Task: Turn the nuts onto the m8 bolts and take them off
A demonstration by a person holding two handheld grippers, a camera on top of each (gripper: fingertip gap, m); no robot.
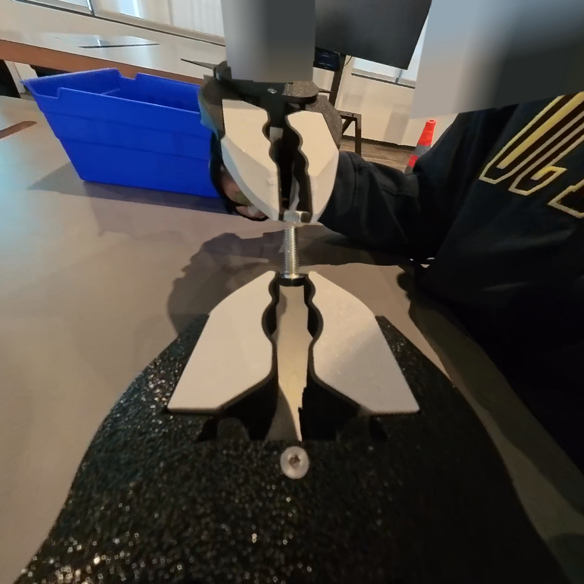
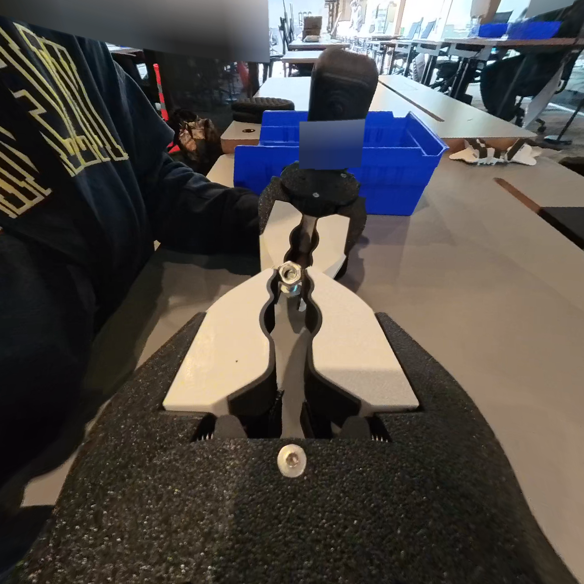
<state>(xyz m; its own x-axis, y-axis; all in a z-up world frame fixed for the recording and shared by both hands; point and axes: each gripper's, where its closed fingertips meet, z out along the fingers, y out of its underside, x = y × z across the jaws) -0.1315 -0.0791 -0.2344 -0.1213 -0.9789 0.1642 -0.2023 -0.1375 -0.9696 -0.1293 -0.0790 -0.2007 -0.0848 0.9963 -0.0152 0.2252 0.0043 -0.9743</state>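
While my left gripper (image 1: 291, 278) clamps the bolt head and my right gripper (image 2: 289, 278) pinches the nut (image 2: 288, 274) at mid-frame, I'd keep the bolt (image 1: 290, 248) coaxial, turning gently to avoid cross-threading.

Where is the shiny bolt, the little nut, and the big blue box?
bolt (image 1: 290, 249), left wrist view, on the middle of its threaded shaft.
nut (image 2: 289, 274), right wrist view, on its hexagonal face beside the hole.
blue bin (image 1: 126, 148), left wrist view, on its front wall.
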